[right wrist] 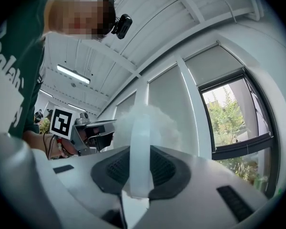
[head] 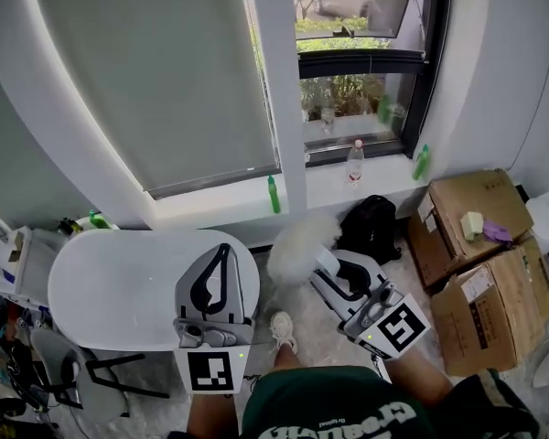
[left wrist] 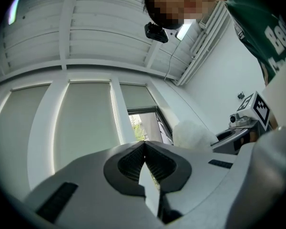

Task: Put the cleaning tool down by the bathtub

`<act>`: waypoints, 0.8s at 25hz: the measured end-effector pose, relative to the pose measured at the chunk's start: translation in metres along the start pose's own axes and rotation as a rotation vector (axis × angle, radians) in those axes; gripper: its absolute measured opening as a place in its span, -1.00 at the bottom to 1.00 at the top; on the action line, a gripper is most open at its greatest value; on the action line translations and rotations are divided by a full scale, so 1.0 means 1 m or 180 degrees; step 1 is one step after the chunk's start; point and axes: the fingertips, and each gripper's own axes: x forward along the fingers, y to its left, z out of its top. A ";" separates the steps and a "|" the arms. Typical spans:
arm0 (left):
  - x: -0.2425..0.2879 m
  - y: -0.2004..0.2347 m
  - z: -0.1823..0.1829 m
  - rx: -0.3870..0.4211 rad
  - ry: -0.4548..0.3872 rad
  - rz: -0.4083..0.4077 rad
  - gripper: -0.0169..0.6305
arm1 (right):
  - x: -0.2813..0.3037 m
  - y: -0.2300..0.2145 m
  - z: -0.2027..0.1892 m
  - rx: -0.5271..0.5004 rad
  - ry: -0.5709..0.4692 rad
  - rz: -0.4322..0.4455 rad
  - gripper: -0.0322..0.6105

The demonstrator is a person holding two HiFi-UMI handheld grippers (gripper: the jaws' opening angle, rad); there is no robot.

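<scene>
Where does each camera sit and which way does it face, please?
Head view: on the person's head, facing steeply down at the bathtub and window; shirt, shoe, left gripper and right gripper show.
Left gripper view: on the left gripper, tilted up at blinds and ceiling; its shut, empty jaws show.
Right gripper view: on the right gripper, tilted up at the window; jaws grip the duster by its handle.
Shared: each gripper view shows the other's marker cube.

A: Hand-held gripper count?
B: Two: left hand-held gripper (head: 222, 248), right hand-held gripper (head: 323, 262).
A: Remaining items?
B: One fluffy duster (head: 297, 245), one bathtub (head: 119, 282), two cardboard boxes (head: 467, 210) (head: 494, 305), one black bag (head: 371, 227), one clear bottle (head: 354, 163), and two green bottles (head: 274, 195) (head: 422, 163) on the inner sill.
</scene>
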 end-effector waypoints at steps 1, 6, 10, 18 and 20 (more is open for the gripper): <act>0.011 0.009 -0.005 -0.0002 0.0008 -0.0004 -0.92 | 0.012 -0.007 0.000 0.0001 -0.0004 -0.0012 -0.62; 0.054 0.042 -0.031 0.0047 0.0038 -0.0083 -0.92 | 0.062 -0.037 -0.006 -0.0043 0.0031 -0.0055 -0.62; 0.083 0.069 -0.055 -0.0048 0.0101 -0.0124 -0.92 | 0.101 -0.054 -0.014 0.0004 0.0068 -0.0063 -0.62; 0.139 0.119 -0.095 0.0011 0.0143 -0.0179 -0.92 | 0.175 -0.088 -0.035 0.0003 0.0195 -0.0091 -0.62; 0.152 0.132 -0.100 0.0029 0.0108 -0.0203 -0.92 | 0.194 -0.098 -0.034 -0.0010 0.0156 -0.0111 -0.62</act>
